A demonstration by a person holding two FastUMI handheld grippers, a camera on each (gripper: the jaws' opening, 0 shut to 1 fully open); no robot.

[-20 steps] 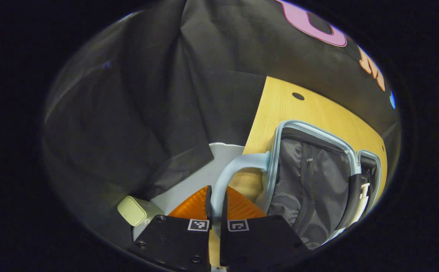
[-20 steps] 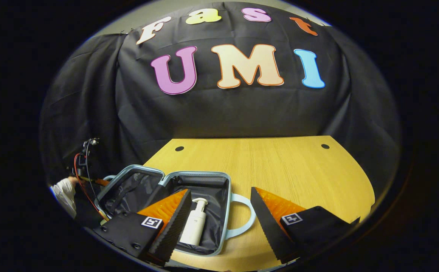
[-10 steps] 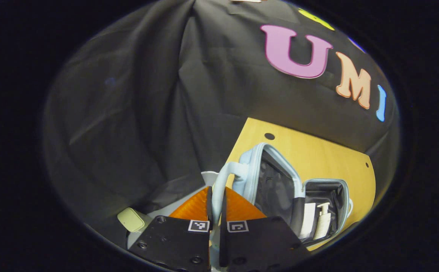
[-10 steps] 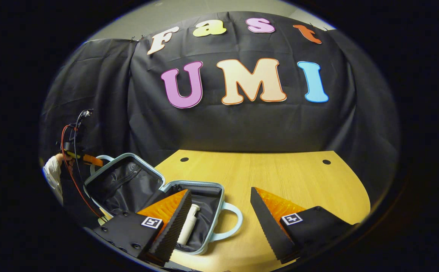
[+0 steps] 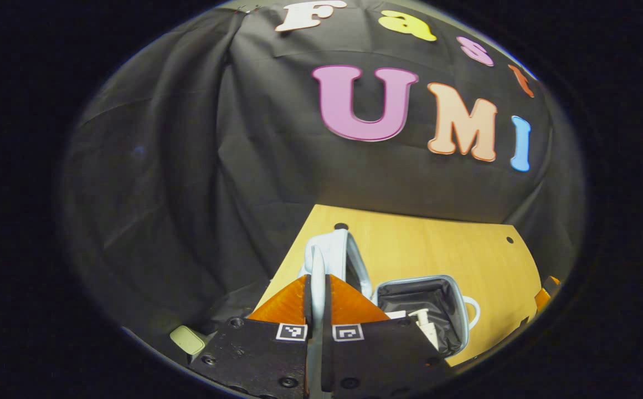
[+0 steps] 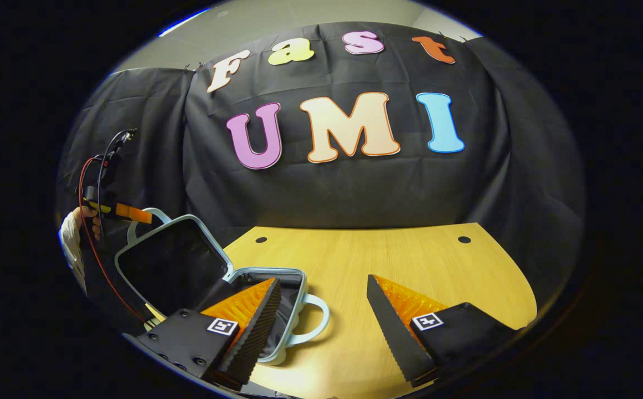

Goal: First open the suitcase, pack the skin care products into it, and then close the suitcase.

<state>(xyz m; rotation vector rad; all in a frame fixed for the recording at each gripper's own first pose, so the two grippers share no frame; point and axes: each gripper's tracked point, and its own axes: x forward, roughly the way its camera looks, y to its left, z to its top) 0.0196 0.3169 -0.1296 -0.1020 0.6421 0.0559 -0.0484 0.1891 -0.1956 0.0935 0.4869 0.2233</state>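
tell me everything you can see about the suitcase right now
The suitcase is a small pale blue hard-shell case with a dark fabric lining, lying open on the wooden table. Its lid is tilted up partway, raised by the left claw, whose fingers are shut on the lid's looped handle. The base lies flat, with a second handle at its side. A white pump bottle lies inside.

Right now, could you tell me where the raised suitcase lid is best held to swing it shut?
By the loop handle on the lid's free edge, from outside, as the left hand-held gripper does: farthest from the hinge, thin enough for both fingers. The right hand-held gripper hangs open.
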